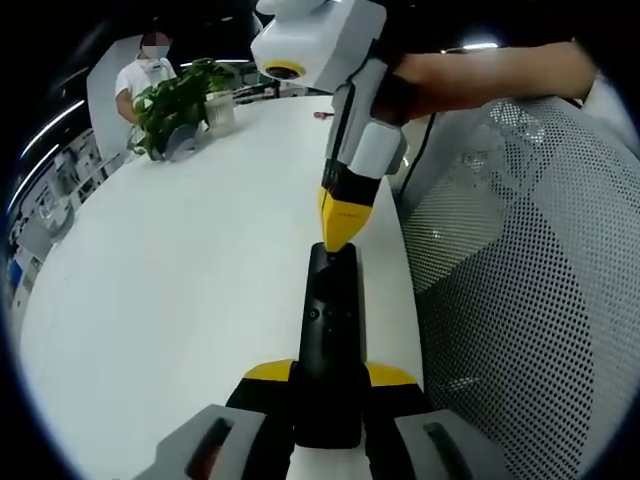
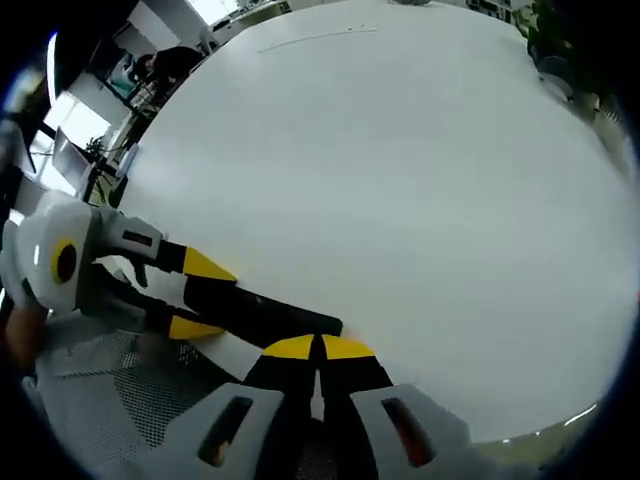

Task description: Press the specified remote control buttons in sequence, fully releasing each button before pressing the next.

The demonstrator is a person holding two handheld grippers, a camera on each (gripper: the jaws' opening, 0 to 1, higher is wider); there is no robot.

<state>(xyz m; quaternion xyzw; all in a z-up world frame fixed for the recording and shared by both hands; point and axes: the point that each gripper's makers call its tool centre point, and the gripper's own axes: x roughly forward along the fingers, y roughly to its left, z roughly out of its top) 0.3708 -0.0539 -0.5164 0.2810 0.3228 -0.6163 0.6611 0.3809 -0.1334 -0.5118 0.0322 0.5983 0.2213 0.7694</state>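
A black remote control (image 1: 330,330) lies lengthwise over the white table's (image 1: 180,280) near edge, its near end clamped between the yellow-tipped jaws of my left gripper (image 1: 330,372). My right gripper (image 1: 338,232) comes down from above with its jaws together, and its yellow tip touches the remote's far end. In the right gripper view, my right gripper (image 2: 318,347) is shut, right over the end of the remote (image 2: 290,320). My left gripper (image 2: 202,297) holds the remote from the left.
A potted plant (image 1: 180,105) stands at the table's far side, with a person (image 1: 145,70) behind it. A grey mesh chair (image 1: 520,260) sits close along the table's right edge. A person's forearm (image 1: 490,75) holds the right gripper.
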